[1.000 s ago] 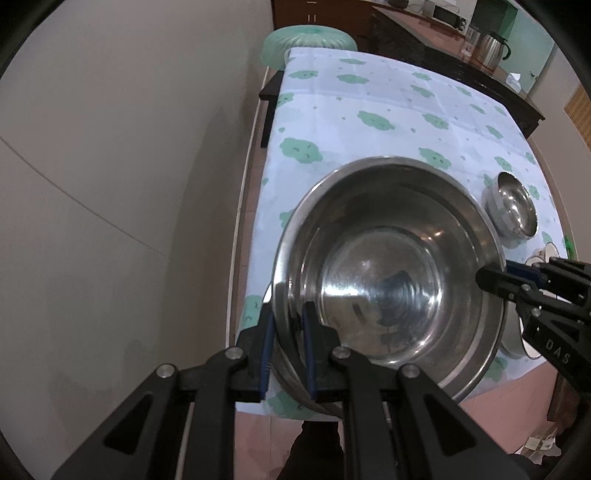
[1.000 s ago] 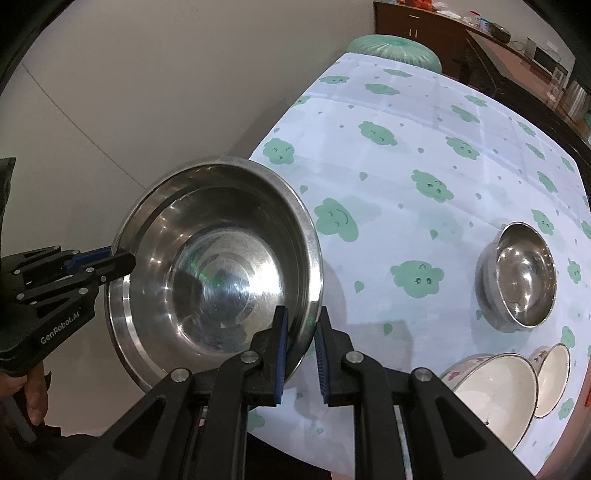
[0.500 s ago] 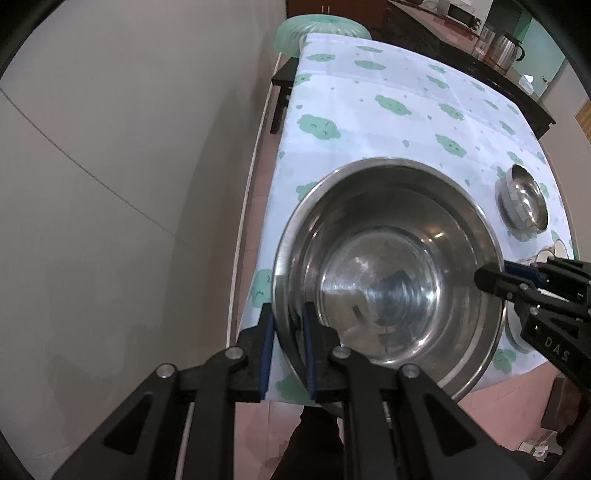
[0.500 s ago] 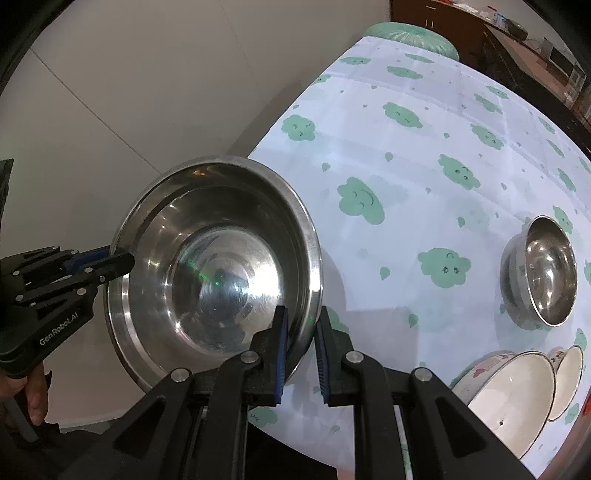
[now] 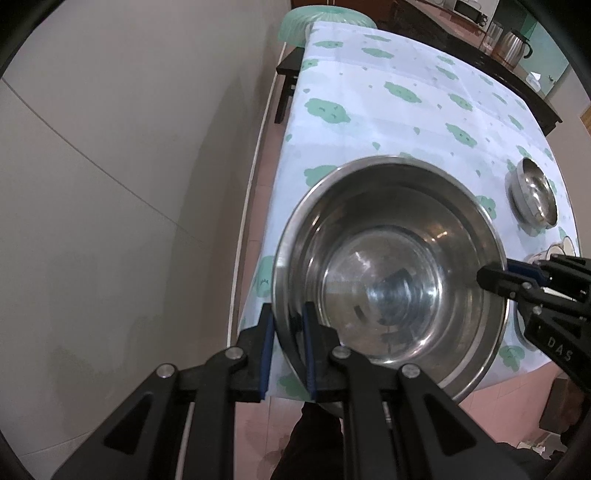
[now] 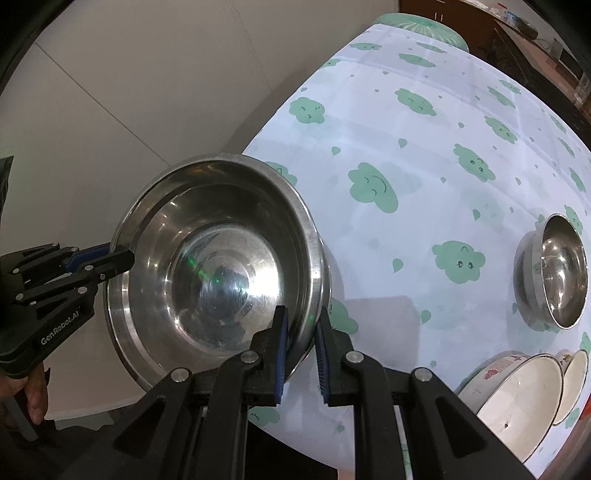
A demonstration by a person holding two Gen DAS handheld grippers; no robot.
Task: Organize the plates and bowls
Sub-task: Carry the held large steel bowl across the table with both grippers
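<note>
A large steel bowl (image 5: 388, 277) hangs in the air above the near left corner of the table (image 5: 388, 92), held by both grippers. My left gripper (image 5: 287, 350) is shut on its near rim; it shows in the right wrist view (image 6: 118, 262) at the bowl's left rim. My right gripper (image 6: 299, 350) is shut on the opposite rim of the bowl (image 6: 218, 269); it shows in the left wrist view (image 5: 491, 277). A small steel bowl (image 6: 554, 273) stands on the cloth to the right. Two white enamel bowls (image 6: 517, 391) stand at the near right edge.
The table has a white cloth with green cloud prints (image 6: 406, 147). A bare wall (image 5: 110, 147) runs along its left side. A green stool (image 5: 325, 18) stands past the far end. A dark sideboard with a kettle (image 5: 513, 40) stands at the back right.
Both grippers have carried the large bowl higher and back toward the near left corner. The table and the small steel bowl look farther off. The grips have not changed.
</note>
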